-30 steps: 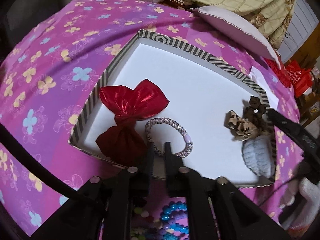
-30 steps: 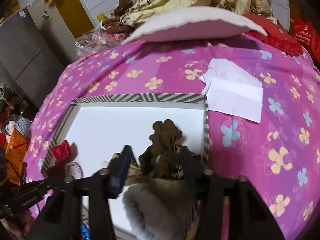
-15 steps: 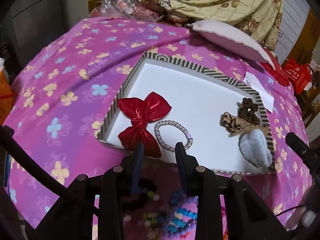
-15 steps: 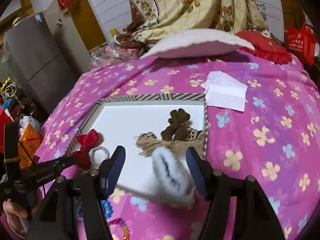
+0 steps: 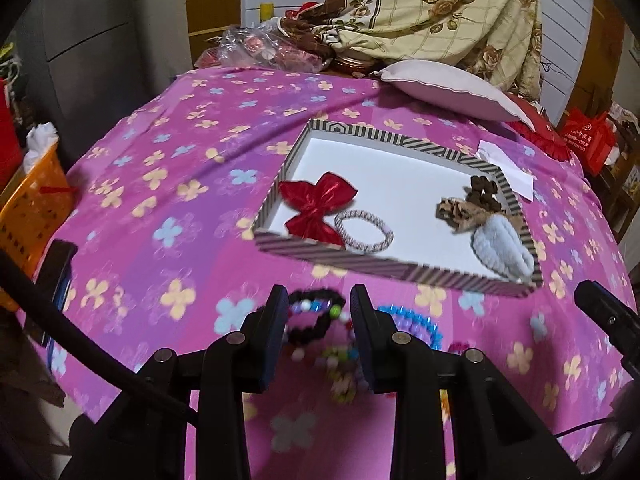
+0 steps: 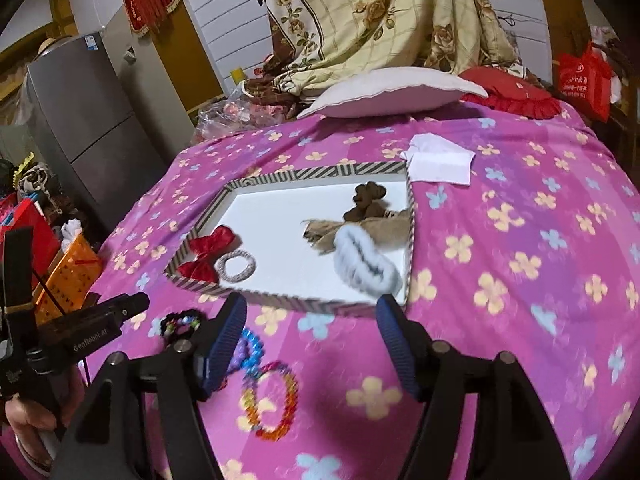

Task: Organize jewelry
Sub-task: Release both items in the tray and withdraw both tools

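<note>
Now both claws stood empty with jaws parted; the left claw (image 5: 318, 312) framed a black beaded bracelet (image 5: 314, 316) just ahead, likely next; beyond it the striped tray (image 5: 384, 268) held sorted pieces; the right claw (image 6: 310, 320) had just been opening.

both wrist views look steeply down across the bed from its near edge; both share the tray (image 5: 394, 266) (image 6: 280, 298), left view from further left.
</note>
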A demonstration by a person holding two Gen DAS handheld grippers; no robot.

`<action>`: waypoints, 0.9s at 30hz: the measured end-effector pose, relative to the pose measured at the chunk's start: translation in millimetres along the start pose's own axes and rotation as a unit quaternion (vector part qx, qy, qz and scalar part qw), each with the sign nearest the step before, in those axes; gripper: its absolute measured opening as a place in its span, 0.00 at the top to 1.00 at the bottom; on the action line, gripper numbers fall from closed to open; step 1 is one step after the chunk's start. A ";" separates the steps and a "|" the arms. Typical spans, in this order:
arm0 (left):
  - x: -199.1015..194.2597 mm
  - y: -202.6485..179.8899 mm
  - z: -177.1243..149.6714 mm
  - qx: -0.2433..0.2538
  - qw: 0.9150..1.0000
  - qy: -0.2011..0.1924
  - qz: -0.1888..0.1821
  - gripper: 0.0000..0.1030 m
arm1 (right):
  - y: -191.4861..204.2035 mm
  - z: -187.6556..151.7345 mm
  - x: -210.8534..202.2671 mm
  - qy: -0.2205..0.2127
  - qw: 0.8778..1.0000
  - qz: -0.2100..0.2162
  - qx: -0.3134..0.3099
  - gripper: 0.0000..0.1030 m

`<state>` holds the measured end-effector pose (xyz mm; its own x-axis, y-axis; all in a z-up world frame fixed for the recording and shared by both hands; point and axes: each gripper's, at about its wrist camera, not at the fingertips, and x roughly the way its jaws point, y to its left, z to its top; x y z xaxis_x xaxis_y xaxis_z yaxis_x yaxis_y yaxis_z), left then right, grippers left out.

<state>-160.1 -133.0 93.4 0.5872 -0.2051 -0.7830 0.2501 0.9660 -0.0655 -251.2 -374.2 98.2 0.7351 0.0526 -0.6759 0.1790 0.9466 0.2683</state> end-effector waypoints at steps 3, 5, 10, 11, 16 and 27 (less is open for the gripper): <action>-8.9 3.0 -11.4 0.003 1.000 -0.005 0.006 0.76 | 7.7 -10.4 -7.1 0.000 1.000 0.001 -0.006 0.31; -14.0 5.3 -17.1 0.000 1.000 -0.007 0.008 0.76 | 14.0 -17.7 -11.8 0.000 1.000 -0.005 -0.009 0.31; -24.9 11.7 -29.6 -0.007 1.000 -0.012 0.013 0.76 | 28.7 -33.4 -15.3 0.012 1.000 -0.003 -0.024 0.31; -26.0 12.1 -31.1 -0.007 1.000 -0.012 0.013 0.76 | 32.2 -36.6 -15.9 0.014 1.000 -0.004 -0.028 0.31; -34.5 15.0 -40.0 -0.010 1.000 -0.016 0.016 0.76 | 48.8 -48.8 -21.6 0.004 0.998 -0.017 -0.062 0.31; -42.6 18.0 -51.5 -0.009 0.999 -0.025 0.028 0.76 | 54.6 -62.1 -23.9 0.024 0.997 -0.017 -0.072 0.31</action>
<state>-220.3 -98.8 93.8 0.6382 -0.1576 -0.7535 0.2026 0.9787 -0.0331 -299.6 -304.0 86.3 0.6979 0.0304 -0.7155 0.1052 0.9839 0.1444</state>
